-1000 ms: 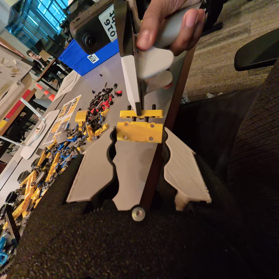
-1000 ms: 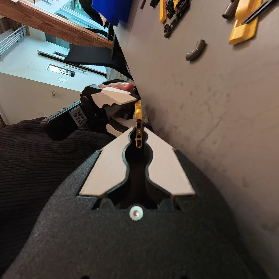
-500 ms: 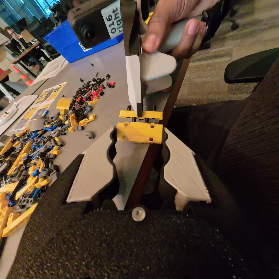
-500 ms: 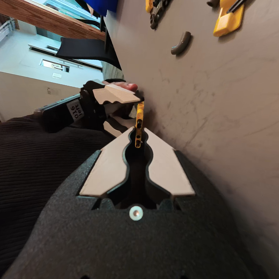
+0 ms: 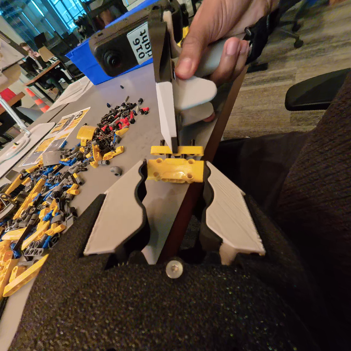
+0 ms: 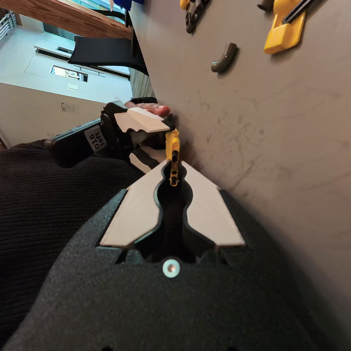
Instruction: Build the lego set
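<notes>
The left gripper (image 5: 175, 171) pinched a chunky yellow block (image 5: 175, 171) between the tips of its two grey fingers (image 5: 121, 205), which pressed against the block's two ends just above the near edge of the grey worktop (image 5: 144, 98). The block showed round holes near its corners and lay level across the gap. Directly above it the right gripper (image 5: 174, 146) pointed downward, held by a hand (image 5: 214, 36), its fingers closed on the middle of a thin yellow beam (image 5: 177, 150). Black pins (image 5: 184, 156) ran between the beam and the block, with a narrow gap showing between the two yellow pieces; whether the pins were seated in the block could not be told. In the right wrist view the beam (image 6: 174, 161) appeared end-on, gripped between the finger tips, with the left gripper (image 6: 144, 133) beyond it, close against the worktop's edge. A small grey elbow piece (image 5: 115, 170) lay on the worktop to the left of the block, apart from it. Farther left sprawled a loose heap of yellow, blue, grey, black and red building parts (image 5: 62, 178), and behind them lay printed instruction sheets (image 5: 70, 121). A blue bin (image 5: 85, 60) stood at the far end of the worktop. A dark knitted sleeve (image 5: 313, 190) filled the right side of the left wrist view.
</notes>
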